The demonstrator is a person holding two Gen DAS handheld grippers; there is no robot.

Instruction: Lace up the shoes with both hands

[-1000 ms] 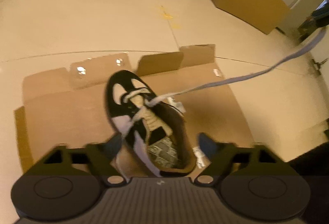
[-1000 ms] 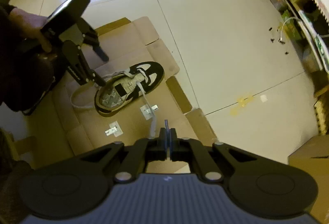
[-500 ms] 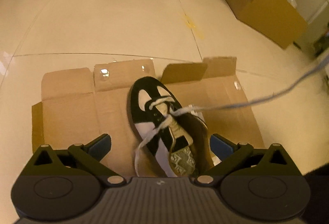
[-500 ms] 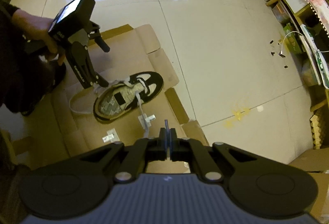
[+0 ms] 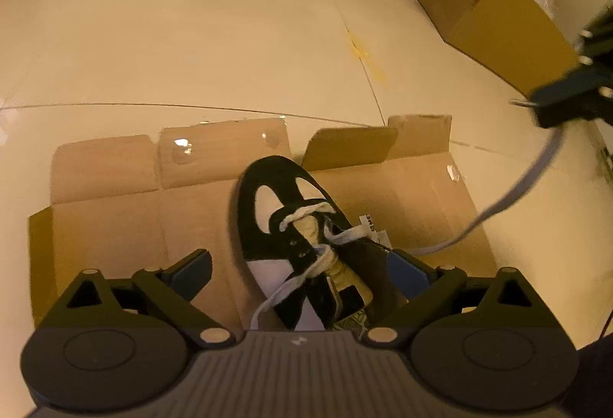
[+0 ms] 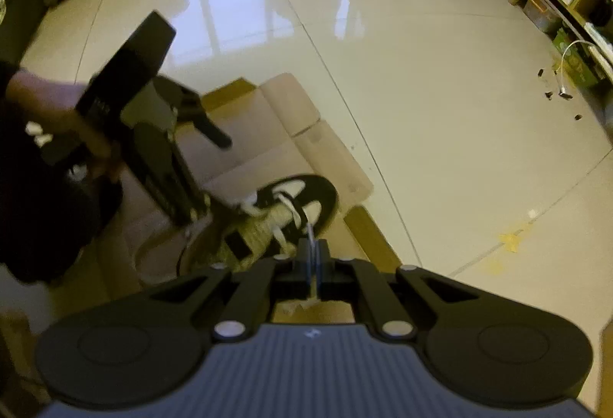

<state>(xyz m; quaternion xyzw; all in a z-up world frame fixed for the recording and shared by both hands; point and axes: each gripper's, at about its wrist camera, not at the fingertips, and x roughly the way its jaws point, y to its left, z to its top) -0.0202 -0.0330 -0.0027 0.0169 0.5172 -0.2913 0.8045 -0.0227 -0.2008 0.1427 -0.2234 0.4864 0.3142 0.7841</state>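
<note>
Shoe on flattened cardboard, one lace end pinched, the other loose.

Left wrist view: the black-and-white shoe point(image 5: 295, 238) lies on the cardboard sheet point(image 5: 115, 218) on the floor, in the lower middle of the frame, its long axis running from the toe at upper left to the heel at lower right under the left gripper point(image 5: 302, 272). Its jaws stand wide and are closing, astride the shoe's rear half and pressing on nothing; the loose lace end point(image 5: 283, 293) lies just between them, so this hand is the nearer. The other lace end point(image 5: 509, 197) slackly climbs to the right gripper point(image 5: 551, 107) at the right edge.

Right wrist view: the right gripper's point(image 6: 312, 261) jaws are closed tight on that lace, the shoe point(image 6: 291, 203) just beyond them at frame centre.
</note>
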